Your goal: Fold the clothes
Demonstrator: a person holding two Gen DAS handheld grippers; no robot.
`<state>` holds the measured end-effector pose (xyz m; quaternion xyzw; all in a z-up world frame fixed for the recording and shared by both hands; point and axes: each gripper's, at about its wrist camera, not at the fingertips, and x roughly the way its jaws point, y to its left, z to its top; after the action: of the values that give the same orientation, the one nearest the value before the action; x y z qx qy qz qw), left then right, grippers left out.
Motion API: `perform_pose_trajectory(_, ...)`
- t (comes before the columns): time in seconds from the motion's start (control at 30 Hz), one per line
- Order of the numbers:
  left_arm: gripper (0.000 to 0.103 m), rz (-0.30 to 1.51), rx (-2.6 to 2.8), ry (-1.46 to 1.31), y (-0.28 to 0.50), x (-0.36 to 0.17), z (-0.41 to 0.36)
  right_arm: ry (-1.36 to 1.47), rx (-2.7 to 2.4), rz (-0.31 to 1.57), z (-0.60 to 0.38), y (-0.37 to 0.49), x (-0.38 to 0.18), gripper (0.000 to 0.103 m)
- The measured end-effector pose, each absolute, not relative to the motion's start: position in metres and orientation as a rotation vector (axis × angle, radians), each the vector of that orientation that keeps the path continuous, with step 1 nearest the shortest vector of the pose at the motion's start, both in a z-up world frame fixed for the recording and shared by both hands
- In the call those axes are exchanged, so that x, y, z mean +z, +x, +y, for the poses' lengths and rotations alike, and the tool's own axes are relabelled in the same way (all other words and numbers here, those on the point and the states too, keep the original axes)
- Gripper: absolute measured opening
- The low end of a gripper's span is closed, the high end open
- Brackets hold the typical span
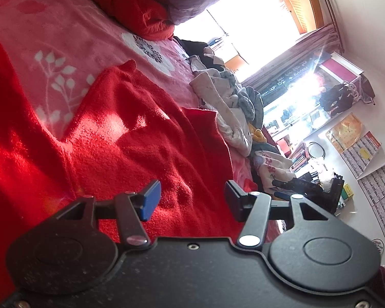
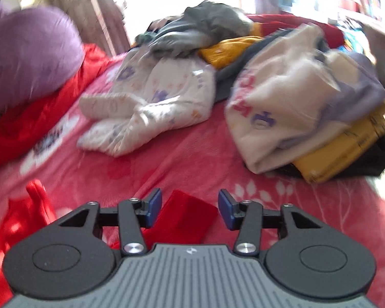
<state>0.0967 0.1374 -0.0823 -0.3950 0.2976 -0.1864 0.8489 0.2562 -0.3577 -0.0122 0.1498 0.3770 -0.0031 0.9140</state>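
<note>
Left gripper (image 1: 190,200) hangs with fingers apart over the red garment (image 1: 131,138) on the bed (image 1: 64,33). Right gripper (image 2: 190,210) has fingers spread, a red cuff (image 2: 184,215) loose between them.

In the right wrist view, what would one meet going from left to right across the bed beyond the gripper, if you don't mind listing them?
Purple pillow → white patterned garment → cream garment with red lettering → yellow folded item.
</note>
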Motion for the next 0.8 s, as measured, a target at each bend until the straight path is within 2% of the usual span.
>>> perform_pose_trajectory(0.17,0.055,0.623,-0.394,-0.831,0.094,-0.080,0.135,0.525,0.022,0.789,-0.379,0.216,-0.037,0.051)
perform_pose_trajectory(0.37,0.055,0.628,-0.393,-0.826,0.092,-0.080,0.132,0.762,0.028,0.791,-0.379,0.178,-0.085,0.045)
perform_pose_trajectory(0.67,0.055,0.624,-0.393,-0.842,0.092,-0.081,0.134,0.949,0.013,0.697,-0.373,0.168,-0.114,0.041)
perform_pose_trajectory(0.7,0.055,0.624,-0.392,-0.843,0.093,-0.081,0.135,0.961,0.004,0.684,-0.372,0.168,-0.115,0.030)
perform_pose_trajectory(0.73,0.055,0.624,-0.392,-0.844,0.093,-0.081,0.135,0.962,-0.002,0.678,-0.372,0.168,-0.116,0.011)
perform_pose_trajectory(0.77,0.055,0.624,-0.392,-0.846,0.093,-0.081,0.136,0.957,-0.007,0.679,-0.371,0.169,-0.116,0.006)
perform_pose_trajectory(0.8,0.055,0.624,-0.391,-0.849,0.093,-0.081,0.136,0.948,-0.016,0.677,-0.370,0.169,-0.115,0.006)
